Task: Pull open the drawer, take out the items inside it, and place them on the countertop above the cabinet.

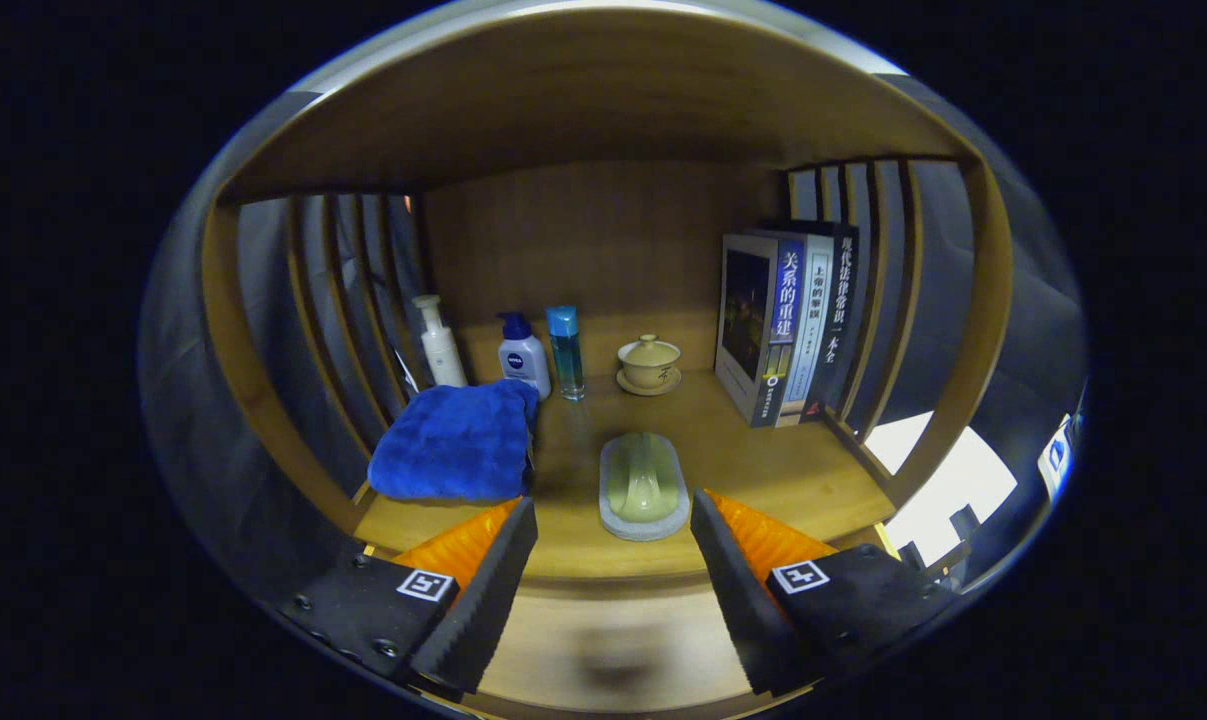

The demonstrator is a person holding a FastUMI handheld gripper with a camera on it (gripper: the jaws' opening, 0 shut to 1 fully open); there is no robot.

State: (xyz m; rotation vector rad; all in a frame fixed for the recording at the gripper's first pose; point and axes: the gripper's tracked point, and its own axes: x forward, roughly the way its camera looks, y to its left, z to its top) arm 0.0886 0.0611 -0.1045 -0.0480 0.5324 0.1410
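Note:
A pale green oblong item on a light grey base (644, 487) lies on the wooden countertop (763, 470), near its front edge. My gripper (613, 506) is open, with the fingertips on either side of the item's near end and apart from it. Nothing is held between the fingers. Below the countertop's front edge, a paler wooden surface (613, 640) shows between the fingers, with a dark shadow on it. I cannot tell whether that is the drawer's front or its inside.
A folded blue towel (456, 442) lies on the left of the countertop, close to the left finger. At the back stand a white pump bottle (441, 345), a white and blue bottle (523, 357), a thin blue bottle (566, 352) and a lidded tea cup (649, 363). Upright books (788, 320) lean at the right.

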